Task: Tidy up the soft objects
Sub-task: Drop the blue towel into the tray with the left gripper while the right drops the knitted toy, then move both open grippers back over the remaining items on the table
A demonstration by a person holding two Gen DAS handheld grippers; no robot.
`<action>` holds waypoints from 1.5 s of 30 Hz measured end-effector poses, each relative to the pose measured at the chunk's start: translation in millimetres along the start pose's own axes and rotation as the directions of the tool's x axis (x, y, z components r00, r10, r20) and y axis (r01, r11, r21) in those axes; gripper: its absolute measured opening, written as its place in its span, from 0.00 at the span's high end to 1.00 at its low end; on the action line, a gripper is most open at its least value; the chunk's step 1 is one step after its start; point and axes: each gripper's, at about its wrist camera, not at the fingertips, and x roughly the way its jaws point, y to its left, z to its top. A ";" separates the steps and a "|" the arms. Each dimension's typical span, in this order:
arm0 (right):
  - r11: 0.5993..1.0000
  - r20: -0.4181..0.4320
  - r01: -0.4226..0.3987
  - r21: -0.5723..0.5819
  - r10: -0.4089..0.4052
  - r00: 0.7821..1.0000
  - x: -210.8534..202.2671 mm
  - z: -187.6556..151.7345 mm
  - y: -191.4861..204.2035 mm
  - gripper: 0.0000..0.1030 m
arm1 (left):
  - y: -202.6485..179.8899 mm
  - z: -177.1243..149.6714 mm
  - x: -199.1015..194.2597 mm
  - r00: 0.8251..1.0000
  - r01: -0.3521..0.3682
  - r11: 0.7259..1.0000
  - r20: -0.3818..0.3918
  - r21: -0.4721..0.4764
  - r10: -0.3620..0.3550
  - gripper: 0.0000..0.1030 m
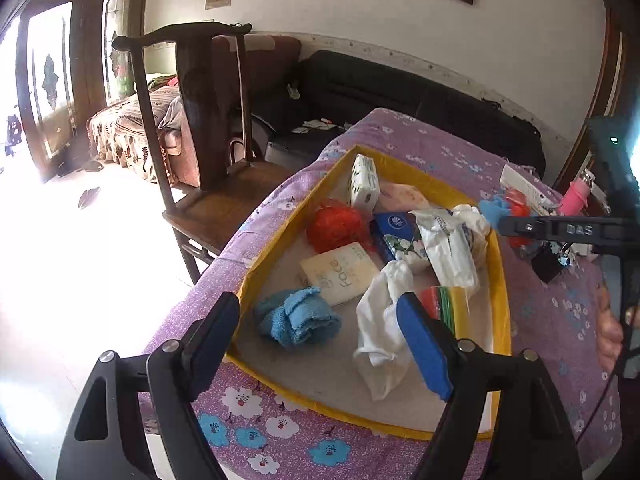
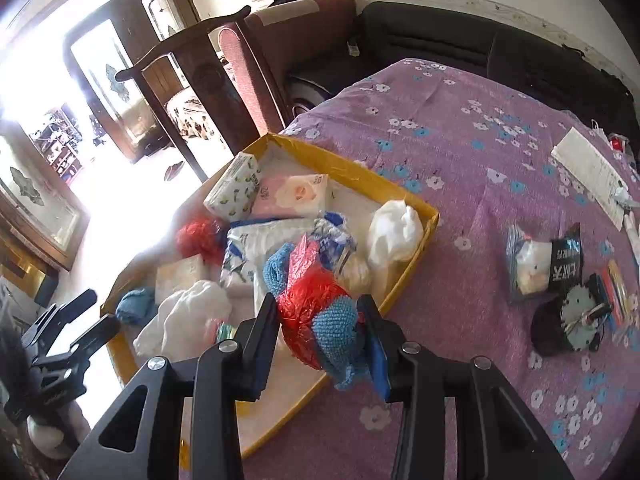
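Observation:
A yellow-rimmed box (image 1: 276,236) on the purple flowered cloth holds soft things: a blue knitted cloth (image 1: 298,320), white socks (image 1: 382,320), a red mesh ball (image 1: 334,226), tissue packs (image 1: 364,182) and a white plastic bag (image 1: 448,240). My left gripper (image 1: 320,340) is open and empty above the box's near corner. My right gripper (image 2: 322,344) is shut on a blue knitted toy wrapped in red mesh (image 2: 320,312), held over the box's near edge (image 2: 408,276). The right gripper also shows in the left wrist view (image 1: 504,216).
A snack packet (image 2: 544,262), a black round thing (image 2: 568,326), pens (image 2: 614,292) and a white paper box (image 2: 592,174) lie on the cloth right of the box. A dark wooden chair (image 1: 208,120) stands beyond the table's left edge. A black sofa (image 1: 400,92) is behind.

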 end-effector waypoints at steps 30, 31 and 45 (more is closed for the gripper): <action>0.996 0.175 0.083 0.030 -0.087 0.981 -30.6 19.9 -19.7 0.21 | -20.5 3.1 -69.2 0.943 -0.186 0.982 0.284 0.012 0.175 0.03; 0.996 0.188 0.078 0.041 -0.085 0.979 -39.7 12.3 -26.4 0.21 | -27.8 2.1 -77.3 0.924 -0.218 0.976 0.324 0.011 0.203 0.00; 0.944 0.326 0.228 0.237 -0.298 0.897 -150.3 -98.2 -147.1 0.10 | -166.0 -3.2 -72.1 0.922 -0.236 0.940 0.364 0.246 0.137 0.00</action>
